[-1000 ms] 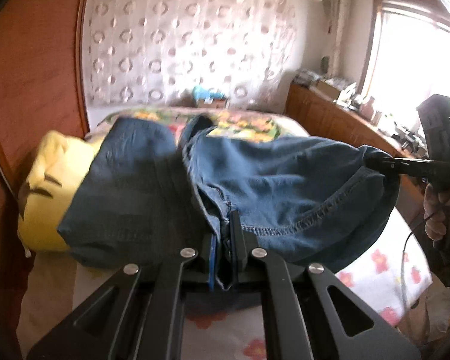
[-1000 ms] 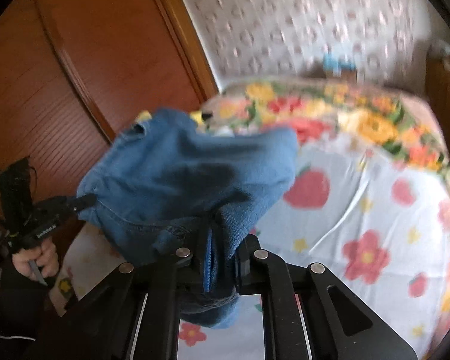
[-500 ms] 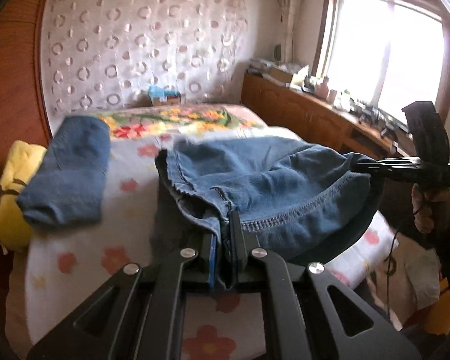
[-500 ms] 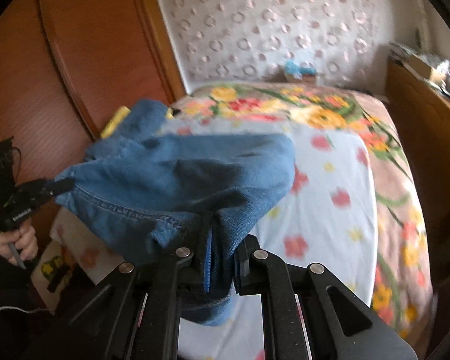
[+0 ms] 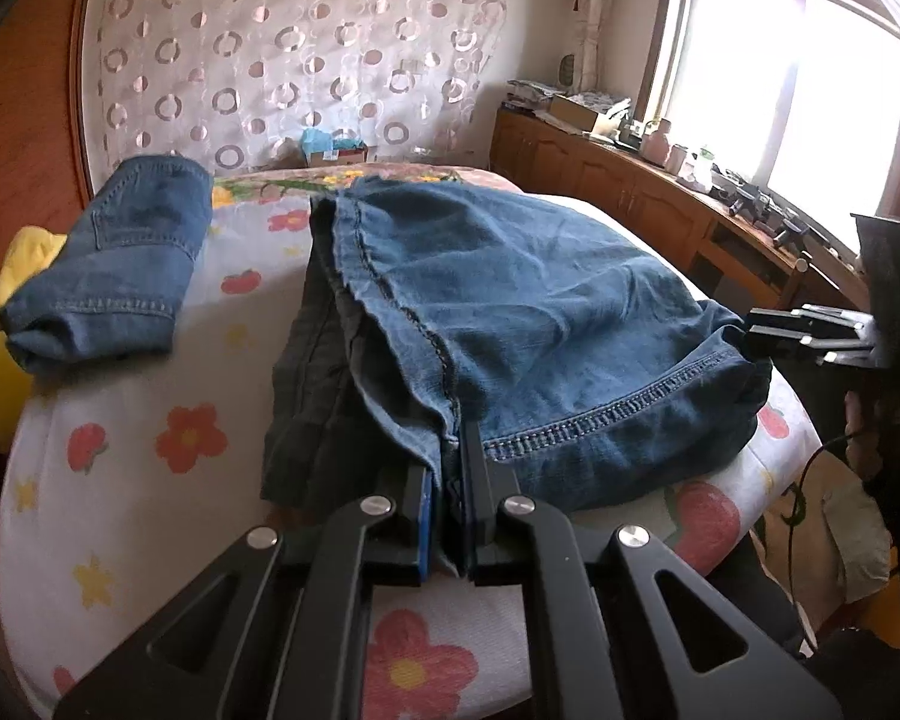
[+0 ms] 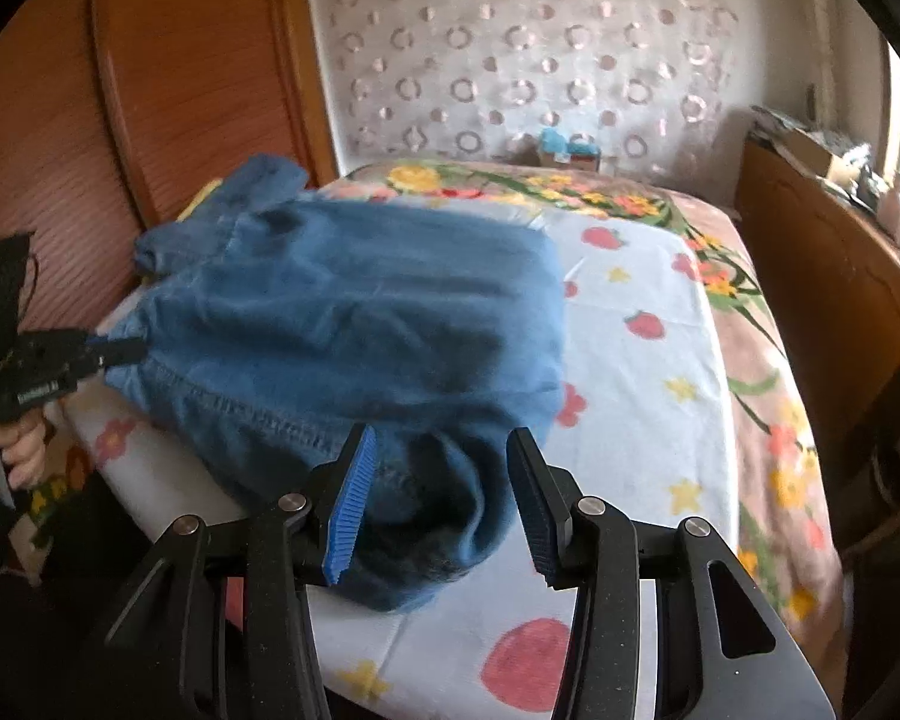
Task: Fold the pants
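The blue jeans (image 5: 528, 312) lie on the flowered bed sheet (image 5: 150, 468), their stitched hem edge toward me. My left gripper (image 5: 447, 474) is shut on that edge at its left corner. My right gripper (image 6: 441, 480) is open, its jaws on either side of the other corner of the jeans (image 6: 360, 324) without touching. In the left wrist view the right gripper (image 5: 750, 336) shows at the jeans' right corner. In the right wrist view the left gripper (image 6: 117, 351) pinches the left corner.
A second folded pair of jeans (image 5: 120, 264) lies at the left on a yellow cloth (image 5: 6, 312). A wooden wardrobe (image 6: 168, 90) stands left of the bed. A wooden counter (image 5: 660, 204) runs under the window on the right. A box (image 5: 333, 147) stands at the bed's head.
Both grippers lowered the jeans onto the bed. The right gripper, shut on the jeans' corner before, has opened and let go. The left gripper stays shut.
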Available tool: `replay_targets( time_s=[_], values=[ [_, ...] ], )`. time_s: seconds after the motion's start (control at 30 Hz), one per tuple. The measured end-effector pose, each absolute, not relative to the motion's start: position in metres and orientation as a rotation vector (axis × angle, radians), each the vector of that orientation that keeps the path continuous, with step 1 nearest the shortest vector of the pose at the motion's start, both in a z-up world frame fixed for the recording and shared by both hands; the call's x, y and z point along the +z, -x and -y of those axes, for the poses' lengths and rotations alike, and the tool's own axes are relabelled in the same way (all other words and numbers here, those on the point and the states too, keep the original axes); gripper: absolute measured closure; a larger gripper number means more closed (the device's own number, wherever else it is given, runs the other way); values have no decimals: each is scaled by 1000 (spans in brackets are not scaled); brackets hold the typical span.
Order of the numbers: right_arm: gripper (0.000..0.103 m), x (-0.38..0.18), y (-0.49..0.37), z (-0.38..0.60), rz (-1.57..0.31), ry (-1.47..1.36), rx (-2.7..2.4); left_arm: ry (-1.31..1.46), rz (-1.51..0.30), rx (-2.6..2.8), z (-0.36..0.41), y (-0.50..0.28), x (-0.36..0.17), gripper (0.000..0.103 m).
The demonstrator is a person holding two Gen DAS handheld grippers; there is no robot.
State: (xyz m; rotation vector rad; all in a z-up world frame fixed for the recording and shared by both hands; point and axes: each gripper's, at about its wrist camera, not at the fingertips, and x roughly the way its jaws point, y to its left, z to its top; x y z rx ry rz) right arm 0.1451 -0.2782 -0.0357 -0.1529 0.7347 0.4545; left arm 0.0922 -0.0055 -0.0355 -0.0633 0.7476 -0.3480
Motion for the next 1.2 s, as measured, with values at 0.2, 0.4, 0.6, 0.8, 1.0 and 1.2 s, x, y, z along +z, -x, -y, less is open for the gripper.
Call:
replay_targets(
  time_s=[0.2, 0.4, 0.6, 0.8, 1.0, 1.2],
  values=[
    [62, -61, -153, 272, -780, 188, 426, 54, -762, -349, 7, -93, -45, 97],
    [102, -57, -143, 287, -761, 164, 427, 74, -747, -351, 4, -93, -41, 97],
    [103, -44, -105, 298, -703, 132, 454, 89, -706, -348, 4, -84, -31, 97],
    [103, -69, -103, 300, -782, 150, 418, 68, -757, -335, 4, -88, -47, 97],
    [57, -47, -108, 296, -694, 115, 438, 73, -773, -336, 6, -89, -56, 97],
    [57, -56, -120, 262, -704, 220, 463, 82, -754, -346, 6, -84, -51, 97]
  ],
)
